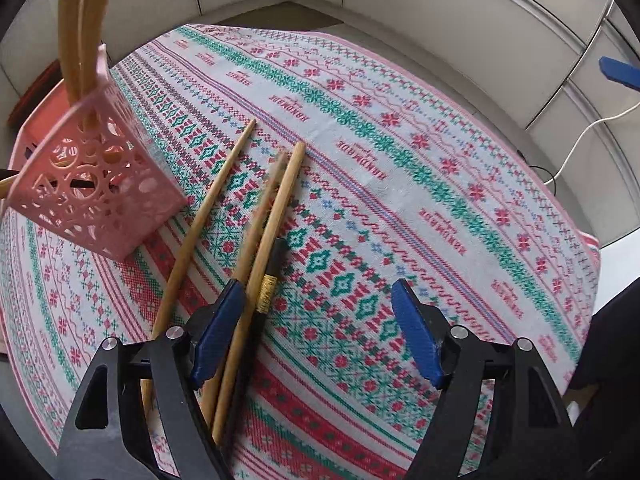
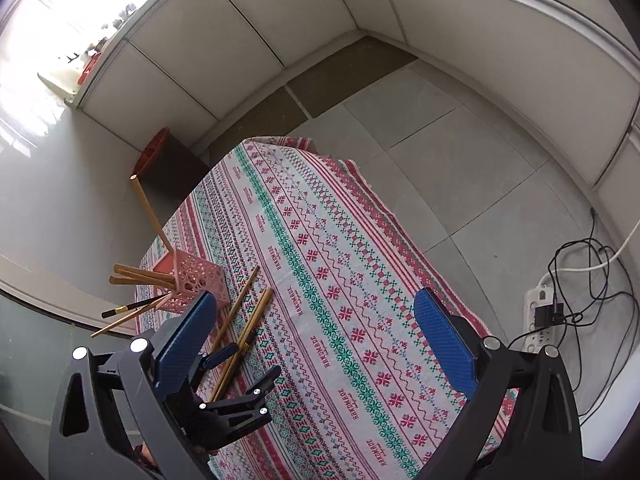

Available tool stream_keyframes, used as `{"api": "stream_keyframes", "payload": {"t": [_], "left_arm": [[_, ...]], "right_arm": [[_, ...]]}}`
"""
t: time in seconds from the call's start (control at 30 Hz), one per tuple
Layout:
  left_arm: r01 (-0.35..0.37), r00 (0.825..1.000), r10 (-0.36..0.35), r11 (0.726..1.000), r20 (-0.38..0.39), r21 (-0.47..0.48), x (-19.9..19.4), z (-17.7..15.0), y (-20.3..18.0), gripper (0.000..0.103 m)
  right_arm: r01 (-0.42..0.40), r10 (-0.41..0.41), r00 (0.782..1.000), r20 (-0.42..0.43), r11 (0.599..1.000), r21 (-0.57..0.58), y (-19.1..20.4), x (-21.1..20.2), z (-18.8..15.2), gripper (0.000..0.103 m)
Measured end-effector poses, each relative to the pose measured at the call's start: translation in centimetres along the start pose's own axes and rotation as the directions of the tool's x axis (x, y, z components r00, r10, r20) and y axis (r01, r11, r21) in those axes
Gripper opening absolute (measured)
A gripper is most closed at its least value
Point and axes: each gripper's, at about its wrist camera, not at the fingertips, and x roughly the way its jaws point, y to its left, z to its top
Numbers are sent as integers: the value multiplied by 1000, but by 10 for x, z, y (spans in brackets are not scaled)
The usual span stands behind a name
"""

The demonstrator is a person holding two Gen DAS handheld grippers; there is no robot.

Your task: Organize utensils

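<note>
With several chopsticks in the pink basket (image 1: pixel 100 192) upper left, four loose chopsticks (image 1: pixel 276 216) remain, both grippers (image 1: pixel 316 336) (image 2: pixel 316 336) released, empty.

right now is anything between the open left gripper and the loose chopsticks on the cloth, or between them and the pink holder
Nothing visible blocks either. The left gripper is open just above the loose wooden chopsticks lying on the patterned tablecloth. Only bare cloth separates them from the pink perforated plastic holder, which already holds several sticks.

left wrist close over tablecloth (image 1: pixel 360 200), right wrist higher, both sharing basket (image 2: pixel 192 284)
</note>
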Motion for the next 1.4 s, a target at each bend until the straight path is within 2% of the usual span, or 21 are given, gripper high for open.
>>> {"api": "stream_keyframes", "payload": {"t": [0.07, 0.13, 0.2, 0.33, 0.4, 0.47, 0.5, 0.57, 0.67, 0.8, 0.87, 0.9, 0.93, 0.97, 1.07, 1.1, 1.17, 1.23, 1.33, 1.4], "left_arm": [[21, 1000, -22, 1000, -22, -13, 9, 2, 3, 73], [8, 1000, -8, 1000, -16, 4, 9, 4, 0, 69], [32, 999, -32, 999, -4, 9, 6, 7, -4, 67], [57, 998, -58, 998, 26, 35, 1, 16, -14, 67], [86, 996, -85, 996, -3, 38, 6, 14, -16, 66], [67, 998, -66, 994, -13, 87, 8, 14, -28, 66], [67, 998, -67, 994, -10, 87, 5, 12, -31, 60], [50, 998, -51, 997, 24, 53, 2, 19, -31, 57], [-20, 998, 19, 1000, 56, 24, 3, 34, -33, 57], [-95, 995, 95, 995, 31, 22, 23, 54, -36, 55], [-103, 995, 104, 995, 5, -9, 36, 59, -29, 49], [-73, 997, 74, 997, 10, -36, 37, 61, -25, 40], [-43, 999, 43, 998, 4, -46, 37, 62, -23, 25], [-28, 1000, 28, 999, -4, -33, 35, 61, -25, 16], [-36, 999, 36, 999, -9, -30, 30, 50, -27, 10], [-35, 999, 35, 999, -2, -30, 27, 45, -28, 7], [-48, 997, 48, 999, 61, -4, 4, 31, -32, 6], [-65, 989, 64, 998, 133, 0, -32, 16, -34, 6], [-96, 968, 107, 994, 226, -59, -88, -7, -22, 6], [-101, 953, 132, 987, 271, -123, -118, -22, -10, 6]], "right_arm": [[4, -4, 1000, -9, 1000, 1, -1, 2, 0, 96], [9, -9, 1000, -18, 1000, 0, -1, 4, 0, 96], [4, -4, 1000, -25, 1000, 9, -2, 5, 0, 96], [-9, 10, 1000, -30, 999, 31, -5, 4, 1, 96], [-7, 8, 999, -37, 999, 37, -7, 5, 1, 96], [-6, 8, 999, -48, 999, 43, -9, 7, 1, 96], [-7, 10, 999, -52, 999, 48, -10, 8, 1, 96], [-6, 10, 998, -57, 998, 62, -12, 9, 1, 96], [-6, 10, 998, -55, 997, 82, -16, 7, 2, 96], [3, 1, 999, -52, 996, 86, -21, 7, 3, 96], [10, -5, 998, -57, 995, 95, -24, 8, 4, 96], [10, -4, 998, -62, 995, 103, -27, 9, 5, 96], [8, 0, 998, -65, 993, 114, -29, 10, 6, 96], [4, 5, 998, -70, 992, 125, -32, 11, 8, 96], [11, 1, 997, -82, 991, 137, -35, 14, 9, 96], [16, -3, 996, -93, 991, 134, -34, 17, 8, 96], [24, -10, 993, -119, 992, 121, -32, 24, 5, 96], [29, -14, 988, -156, 995, 97, -25, 35, 0, 96], [23, -10, 974, -228, 998, 55, -13, 55, -14, 96], [-7, 7, 953, -303, 1000, 2, 3, 73, -32, 96]]}}
